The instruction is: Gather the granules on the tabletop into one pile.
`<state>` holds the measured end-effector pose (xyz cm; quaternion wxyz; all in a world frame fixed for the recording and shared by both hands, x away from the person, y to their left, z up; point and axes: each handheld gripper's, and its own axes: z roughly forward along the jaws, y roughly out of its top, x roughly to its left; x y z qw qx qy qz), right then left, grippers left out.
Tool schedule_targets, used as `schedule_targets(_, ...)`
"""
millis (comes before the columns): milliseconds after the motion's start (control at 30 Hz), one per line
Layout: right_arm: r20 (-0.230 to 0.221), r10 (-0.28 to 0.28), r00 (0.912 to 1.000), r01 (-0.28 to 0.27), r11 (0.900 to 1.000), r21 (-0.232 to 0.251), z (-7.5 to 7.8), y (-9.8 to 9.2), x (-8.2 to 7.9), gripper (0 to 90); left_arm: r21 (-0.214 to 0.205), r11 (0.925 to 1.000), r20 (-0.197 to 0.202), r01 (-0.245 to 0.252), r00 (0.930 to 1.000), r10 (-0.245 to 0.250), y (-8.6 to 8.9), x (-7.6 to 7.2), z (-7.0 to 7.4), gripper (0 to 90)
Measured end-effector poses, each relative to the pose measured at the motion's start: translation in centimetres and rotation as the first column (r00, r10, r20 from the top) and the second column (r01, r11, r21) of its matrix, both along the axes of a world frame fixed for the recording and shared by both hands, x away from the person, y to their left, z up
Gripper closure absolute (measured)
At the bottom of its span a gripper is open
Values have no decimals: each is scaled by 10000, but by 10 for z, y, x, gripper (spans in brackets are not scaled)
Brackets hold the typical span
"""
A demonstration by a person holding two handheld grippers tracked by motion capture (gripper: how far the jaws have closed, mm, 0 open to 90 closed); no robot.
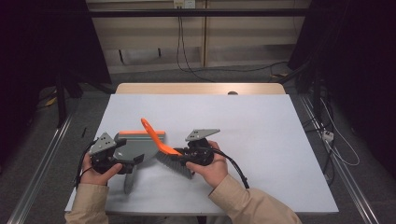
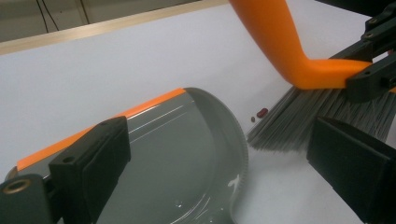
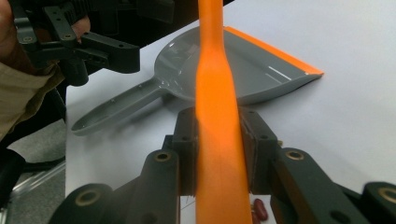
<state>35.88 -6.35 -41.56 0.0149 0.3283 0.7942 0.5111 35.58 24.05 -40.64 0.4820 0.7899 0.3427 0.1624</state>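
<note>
A grey dustpan (image 1: 135,145) with an orange front lip lies flat on the white table, its handle toward the person. My left gripper (image 1: 133,159) is open over the rear of the pan (image 2: 187,154), jaws wide apart and not gripping it. My right gripper (image 1: 189,156) is shut on the orange handle of a hand brush (image 1: 154,134), and the pads clamp the handle (image 3: 217,93) from both sides. The grey bristles (image 2: 303,121) rest on the table beside the pan's side wall. A small red bean (image 2: 262,112) lies by the bristle tips, and a red bean (image 3: 259,210) shows under the right gripper.
The white table top (image 1: 261,130) stretches bare to the right and far side, with a wooden edge (image 1: 201,88) at the back. Cables (image 1: 334,140) and metal rails run along the floor on both sides. The left hand (image 3: 9,32) is near the pan's handle.
</note>
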Motion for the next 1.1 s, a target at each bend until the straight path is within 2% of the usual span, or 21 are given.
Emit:
schedule_targets(167, -434, -175, 9989, 184, 9996, 208, -8, 5, 2, 714, 44, 10000, 32, 26, 10000, -27, 1, 1, 0, 61)
schedule_targets(300, -449, -444, 9980, 456, 9986, 257, -13, 7, 5, 713, 51, 10000, 14, 44, 10000, -44, 0, 1, -1, 61)
schedule_targets(400, -328, -691, 9971, 691, 9976, -33, -13, 6, 6, 714, 20, 10000, 11, 28, 10000, -28, 0, 1, -1, 61)
schedule_targets(500, -334, -915, 9952, 913, 9958, -61, -15, -1, 9, 716, 45, 10000, 27, 26, 10000, -26, 1, 0, -1, 61)
schedule_targets(700, -648, -1365, 9885, 1372, 9905, 59, -19, -18, 11, 715, 55, 10000, 28, 34, 10000, -34, 0, 0, -1, 61)
schedule_targets(900, -703, -1530, 9857, 1530, 9882, -46, -18, -30, 12, 715, 76, 10000, 31, 23, 10000, -24, 0, 0, 0, 61)
schedule_targets(1100, -880, -1855, 9787, 1860, 9826, -26, -20, -45, 14, 714, 118, 9999, 43, 37, 10000, -37, 0, 0, -1, 61)
